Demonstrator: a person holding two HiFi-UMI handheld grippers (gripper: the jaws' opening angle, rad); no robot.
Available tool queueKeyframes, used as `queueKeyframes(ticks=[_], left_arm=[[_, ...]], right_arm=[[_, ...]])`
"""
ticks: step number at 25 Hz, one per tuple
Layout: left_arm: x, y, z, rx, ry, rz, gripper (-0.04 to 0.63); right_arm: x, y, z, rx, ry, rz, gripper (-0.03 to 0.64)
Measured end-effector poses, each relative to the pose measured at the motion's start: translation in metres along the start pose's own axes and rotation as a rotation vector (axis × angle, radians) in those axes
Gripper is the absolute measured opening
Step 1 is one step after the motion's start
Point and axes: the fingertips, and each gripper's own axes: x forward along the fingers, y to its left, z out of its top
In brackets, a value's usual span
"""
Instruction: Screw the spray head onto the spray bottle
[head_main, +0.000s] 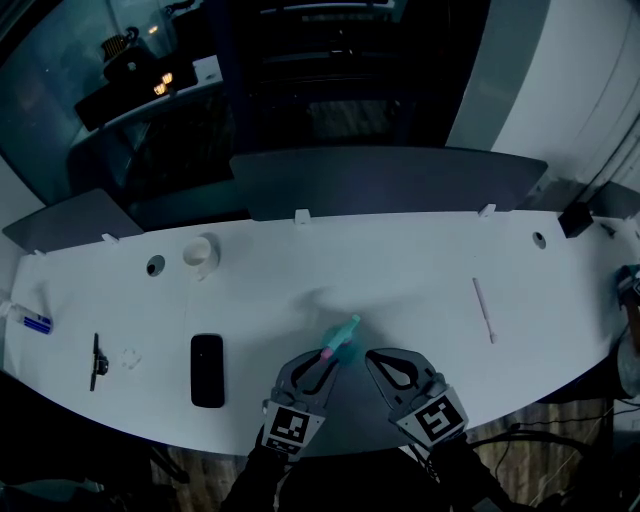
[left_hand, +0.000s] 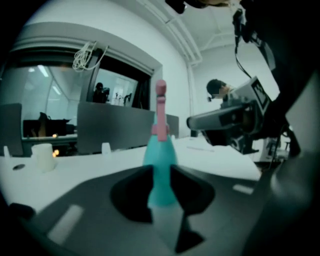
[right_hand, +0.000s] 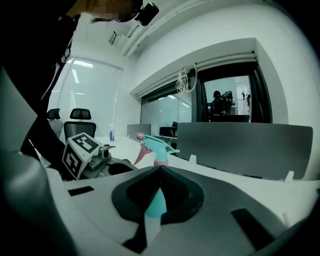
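Note:
A teal spray bottle (head_main: 343, 338) with a pink and teal spray head (right_hand: 155, 145) on its neck stands tilted near the front edge of the white table (head_main: 400, 280). My left gripper (head_main: 328, 362) is shut on the bottle's body (left_hand: 161, 170), with the pink neck (left_hand: 161, 112) rising above the jaws. Just to the right of the bottle, my right gripper (head_main: 374, 357) is shut with its tips together and nothing between them. In the right gripper view the bottle (right_hand: 156, 202) shows behind the shut right gripper (right_hand: 160, 168).
A black phone (head_main: 207, 370) and a dark pen (head_main: 97, 360) lie at the front left. A white cup (head_main: 200, 252) stands further back on the left. A thin white stick (head_main: 484, 310) lies at the right. A grey partition (head_main: 390, 180) lines the far edge.

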Motion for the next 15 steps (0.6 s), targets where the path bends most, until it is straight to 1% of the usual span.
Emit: queueKeyframes(ticks=[1,2,5,8,10,15], left_arm=[[-0.003,0.004,0.0,-0.006,-0.009,0.034,0.017],[-0.007,0.007,-0.001,-0.01,-0.01,0.061,0.003],[-0.014,0.009,-0.001,0.004,0.003,0.095,0.003],[-0.024,0.01,0.003,-0.009,-0.007,0.134,0.003],[-0.032,0.008,0.009,-0.014,-0.023,0.168,0.003],[-0.048,-0.004,0.033,0.005,-0.091,0.236,0.003]], right_arm=[[0.0,0.0,-0.001,-0.005,0.005,-0.001,0.005],[-0.001,0.0,-0.003,-0.007,0.007,-0.002,0.005],[-0.006,0.001,-0.004,-0.001,0.001,-0.002,0.005],[-0.009,0.004,-0.006,-0.013,0.002,0.006,0.005],[-0.013,0.005,-0.005,-0.015,-0.007,0.004,0.005],[-0.022,0.012,-0.008,-0.008,-0.035,-0.006,0.005]])
